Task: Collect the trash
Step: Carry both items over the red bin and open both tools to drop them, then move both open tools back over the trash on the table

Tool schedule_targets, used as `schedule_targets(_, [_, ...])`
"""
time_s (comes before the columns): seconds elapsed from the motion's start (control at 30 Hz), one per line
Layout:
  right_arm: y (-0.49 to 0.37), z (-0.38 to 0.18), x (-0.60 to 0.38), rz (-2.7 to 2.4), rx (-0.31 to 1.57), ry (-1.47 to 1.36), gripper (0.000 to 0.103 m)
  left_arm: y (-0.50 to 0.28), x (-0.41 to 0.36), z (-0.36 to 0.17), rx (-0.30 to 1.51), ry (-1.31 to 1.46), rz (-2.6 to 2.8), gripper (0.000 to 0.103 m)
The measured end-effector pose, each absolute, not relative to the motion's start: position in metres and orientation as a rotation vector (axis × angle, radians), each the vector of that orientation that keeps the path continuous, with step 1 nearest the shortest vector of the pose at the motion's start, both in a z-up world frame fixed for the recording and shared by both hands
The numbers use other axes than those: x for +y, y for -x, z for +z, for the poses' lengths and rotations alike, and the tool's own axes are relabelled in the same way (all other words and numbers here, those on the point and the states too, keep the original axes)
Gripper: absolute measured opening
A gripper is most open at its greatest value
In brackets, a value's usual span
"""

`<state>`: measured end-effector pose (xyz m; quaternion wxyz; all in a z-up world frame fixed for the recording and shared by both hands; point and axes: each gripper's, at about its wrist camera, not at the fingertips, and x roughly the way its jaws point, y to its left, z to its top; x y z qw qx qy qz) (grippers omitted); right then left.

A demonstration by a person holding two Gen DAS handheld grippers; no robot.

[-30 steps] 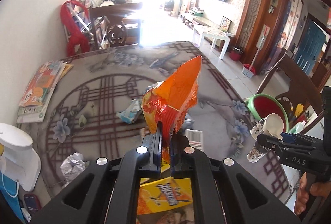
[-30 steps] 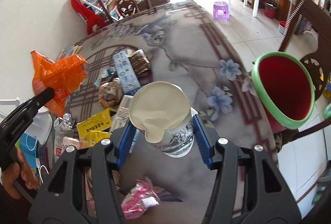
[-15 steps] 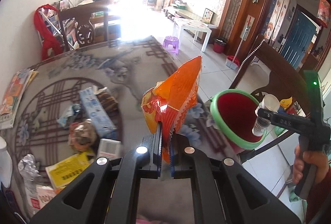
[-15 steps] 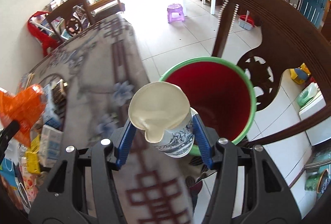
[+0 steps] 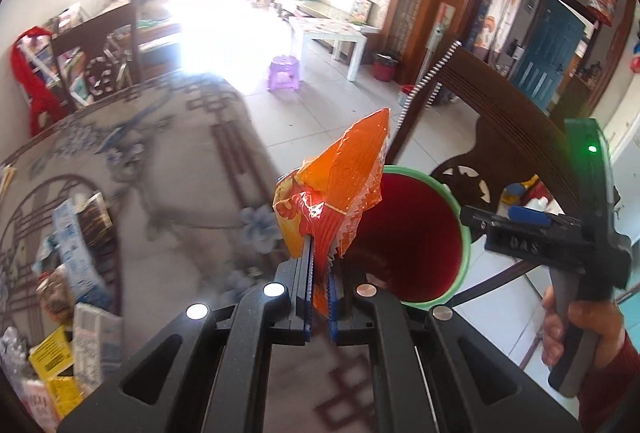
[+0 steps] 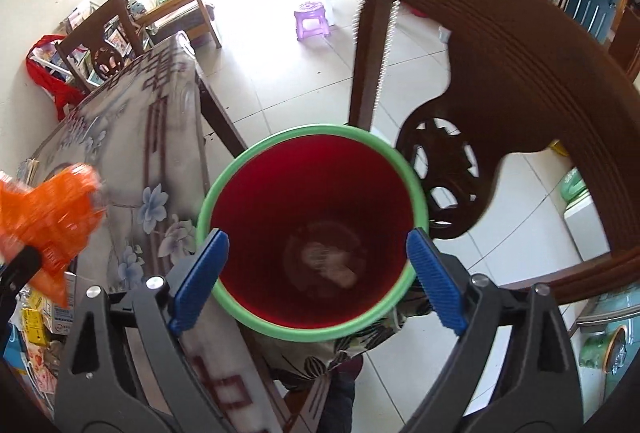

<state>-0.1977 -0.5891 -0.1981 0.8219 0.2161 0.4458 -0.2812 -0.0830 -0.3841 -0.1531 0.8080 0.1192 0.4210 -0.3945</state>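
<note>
Over the red bin [image 6: 312, 233] with the green rim, which fills the middle of the right wrist view, the right gripper [image 6: 316, 277] hangs pointing down into the mouth. Its jaws are opening, spread about as wide as the rim, and nothing sits between the blue pads [image 6: 200, 273]. A pale blurred shape lies on the bin floor at about 6 o'clock from the centre; it may be trash already dropped, though it is too smeared to name.

The risk now lies with the left side. The left gripper [image 5: 319, 297] is clenched on an orange snack wrapper [image 5: 336, 201], which stands up from the jaws, and in the left wrist view the bin [image 5: 404, 233] sits at 3 o'clock of the wrapper, not under it. Letting go from there would likely drop the wrapper onto the patterned table [image 5: 180, 201] or down the gap beside the wooden chair [image 6: 500, 93]. The light, crinkled foil may also cling to a pad or drift on the way down. The two grippers are close over a narrow mouth, so they could knock together. More litter [image 5: 76, 273] waits at 9 o'clock on the table.
</note>
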Motion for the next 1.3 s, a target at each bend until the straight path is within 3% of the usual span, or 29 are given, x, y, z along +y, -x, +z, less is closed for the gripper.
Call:
schedule_targets(0.37, [0.246,-0.178,-0.612,-0.743,0.903,-0.429,0.091,0.091,-0.469,-0.177,0.923,-0.331,-0.993,0.004])
schedule_targets(0.43, [0.25,-0.175,-0.612,-0.755,0.899,-0.424,0.091,0.095,-0.48,-0.177,0.903,-0.343,-1.0,0.011])
schedule_targets(0.47, [0.251,-0.175,-0.612,-0.758,0.899,-0.422,0.091,0.098,-0.482,-0.175,0.887,-0.346,-1.002,0.029])
schedule_targets(0.5, [0.252,-0.174,-0.611,-0.759,0.899,-0.423,0.091,0.097,-0.485,-0.175,0.875,-0.345,-1.006,0.053])
schedule_targets(0.53, [0.253,-0.173,-0.61,-0.759,0.898,-0.422,0.091,0.099,-0.485,-0.172,0.855,-0.342,-1.007,0.061])
schedule_targets(0.57, [0.253,-0.172,-0.608,-0.759,0.897,-0.421,0.091,0.101,-0.483,-0.168,0.833,-0.335,-1.014,0.063])
schedule_targets(0.93, [0.226,-0.165,-0.561,-0.708,0.885,-0.392,0.091,0.102,-0.402,-0.13,0.746,-0.274,-0.934,0.073])
schedule_targets(1.3, [0.147,-0.17,-0.418,-0.53,0.925,-0.355,0.091,0.064,-0.223,-0.128,0.781,-0.219,-0.686,0.077])
